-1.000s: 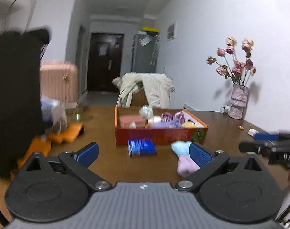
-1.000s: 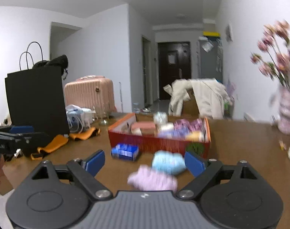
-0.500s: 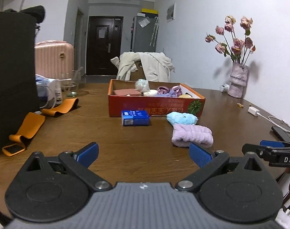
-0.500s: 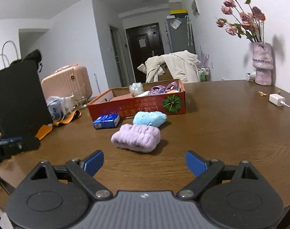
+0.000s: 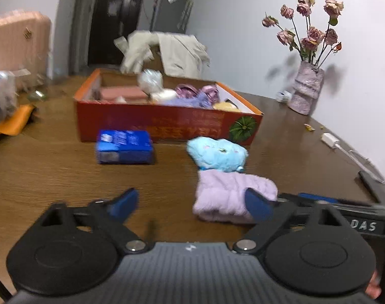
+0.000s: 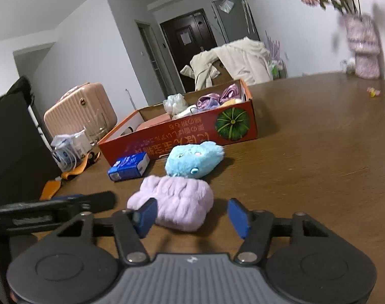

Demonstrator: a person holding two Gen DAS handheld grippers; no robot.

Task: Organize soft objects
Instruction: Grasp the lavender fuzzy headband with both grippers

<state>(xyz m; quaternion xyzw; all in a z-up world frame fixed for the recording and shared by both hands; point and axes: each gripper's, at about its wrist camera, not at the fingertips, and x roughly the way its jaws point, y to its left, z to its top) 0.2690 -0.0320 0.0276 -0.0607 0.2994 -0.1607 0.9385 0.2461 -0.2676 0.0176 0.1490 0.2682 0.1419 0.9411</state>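
A fluffy lilac plush [image 5: 227, 195] [image 6: 177, 202] lies on the brown table, with a light blue plush [image 5: 219, 153] [image 6: 193, 159] just behind it. Behind both stands an open red box [image 5: 167, 124] [image 6: 192, 134] holding several soft things. My left gripper [image 5: 192, 204] is open and empty, its right finger in front of the lilac plush. My right gripper [image 6: 193, 215] is open and empty, its jaws on either side of the lilac plush's near end, not closed on it. Each gripper shows at the edge of the other's view.
A blue packet [image 5: 124, 147] [image 6: 129, 167] lies left of the plushes. An orange strap [image 6: 65, 177], a black bag [image 6: 12, 141], and a pink suitcase [image 6: 78, 111] are at the left. A vase of dried roses [image 5: 306, 93] and a white charger [image 5: 330, 139] are at the right.
Both grippers have moved forward and down toward the plushes. The right gripper's jaws now flank the lilac plush. Nothing on the table has moved.
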